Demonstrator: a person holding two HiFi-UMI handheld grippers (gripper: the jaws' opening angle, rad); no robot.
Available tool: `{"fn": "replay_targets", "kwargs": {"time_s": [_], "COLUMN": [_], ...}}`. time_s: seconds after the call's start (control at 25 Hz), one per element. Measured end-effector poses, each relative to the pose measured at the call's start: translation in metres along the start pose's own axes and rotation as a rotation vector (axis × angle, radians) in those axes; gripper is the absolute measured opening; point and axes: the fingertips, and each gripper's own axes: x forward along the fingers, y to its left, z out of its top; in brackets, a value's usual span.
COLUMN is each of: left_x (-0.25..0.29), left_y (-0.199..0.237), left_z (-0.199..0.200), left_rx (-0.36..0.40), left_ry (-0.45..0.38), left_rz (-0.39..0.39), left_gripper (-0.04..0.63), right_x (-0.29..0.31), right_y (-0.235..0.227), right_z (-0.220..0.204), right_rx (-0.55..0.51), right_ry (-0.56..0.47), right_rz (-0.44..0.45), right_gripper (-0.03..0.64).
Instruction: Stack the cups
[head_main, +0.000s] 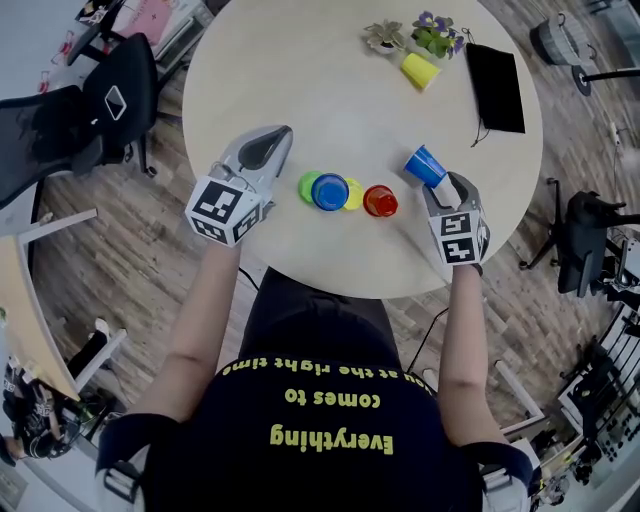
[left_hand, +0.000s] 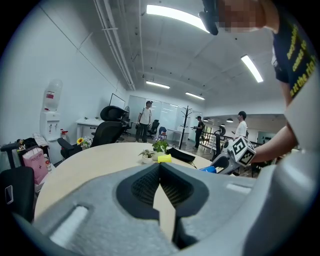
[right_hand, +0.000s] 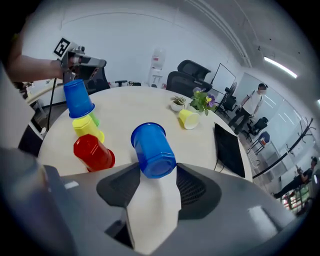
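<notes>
My right gripper is shut on a blue cup, which is tilted above the table with its base toward the gripper's camera. At the table's near middle a second blue cup stands upside down on a yellow cup. A green cup is at their left. A red cup stands upside down just to their right. Another yellow cup lies on its side at the far edge. My left gripper is shut and empty, left of the green cup.
Two small potted plants stand at the far edge of the round wooden table. A flat black pouch lies at the right. Office chairs stand around the table. People stand far off in the room.
</notes>
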Motion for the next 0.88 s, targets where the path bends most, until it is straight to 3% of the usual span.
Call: {"fn": "replay_targets", "kwargs": {"time_s": [0.28,0.6,0.76,0.88], "left_x": [0.000,-0.004,-0.010,-0.012], "left_y": [-0.005,-0.011,-0.009,-0.008], "left_z": [0.003,0.002,0.000,-0.001], "left_rx": [-0.003,0.008,0.002,-0.003], "left_ry": [-0.011,-0.013,-0.011,-0.011], "left_rz": [-0.007,-0.002,0.007,0.012], "left_gripper": [0.005,0.005,0.005,0.005], "right_x": [-0.022,-0.017,-0.014,-0.012], "right_y": [-0.016,-0.014,0.000,0.008], "right_z": [-0.029,-0.052,-0.045,-0.037], "right_rx": [-0.221,-0.452,-0.450,-0.350], "right_ry": [0.167,0.338,0.321,0.267], "right_rz": [-0.055,-0.059,-0.024,0.020], "right_gripper": [0.239,0.241,0.249,0.259]}}
